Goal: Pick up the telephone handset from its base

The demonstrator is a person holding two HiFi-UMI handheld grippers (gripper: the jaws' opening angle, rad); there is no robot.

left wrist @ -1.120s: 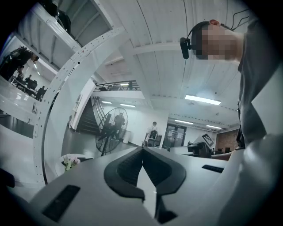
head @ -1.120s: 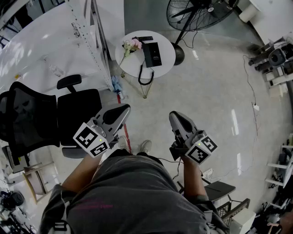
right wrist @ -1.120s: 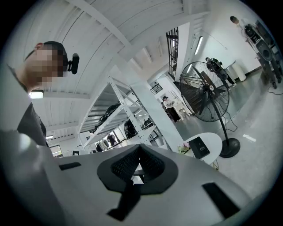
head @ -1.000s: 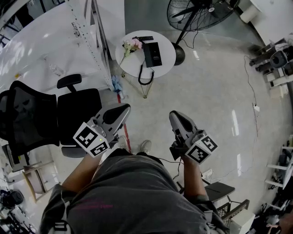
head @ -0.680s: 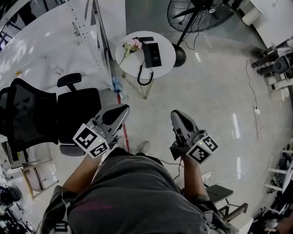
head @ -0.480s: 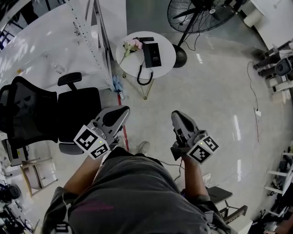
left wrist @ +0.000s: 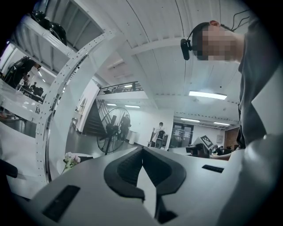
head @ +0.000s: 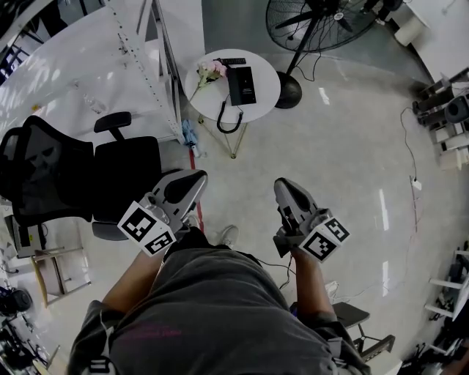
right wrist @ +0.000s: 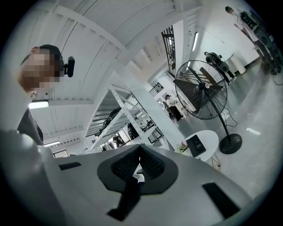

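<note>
Standing on a pale glossy floor (head: 344,168), the person holds both tools low in front of the waist, forearms reaching forward from the body and roughly side by side. The left gripper (head: 195,176) sits at the left of the head view and angles slightly inward. Its marker cube (head: 146,227) is nearest the body. The right gripper (head: 281,184) mirrors it on the other side, with its own marker cube (head: 323,239) close to the wrist. Both point level and out ahead, towards the far side of the room.

In the left gripper view the fingers (left wrist: 125,171) are pressed together at the tips with nothing between them. In the right gripper view the fingers (right wrist: 122,169) likewise meet at the tips and pinch nothing.

The black telephone (head: 242,85) lies flat on a small round white worktop (head: 264,91) ahead of the person, well apart from both grippers. Handset and base are too small to tell apart there. Its coiled cord (head: 228,121) loops over the near edge of the worktop. A small bunch of pink flowers (head: 211,71) lies just beside the telephone. A standing fan (head: 314,22) rises just beyond the worktop, and a black office chair (head: 80,176) stands near the left gripper.
</note>
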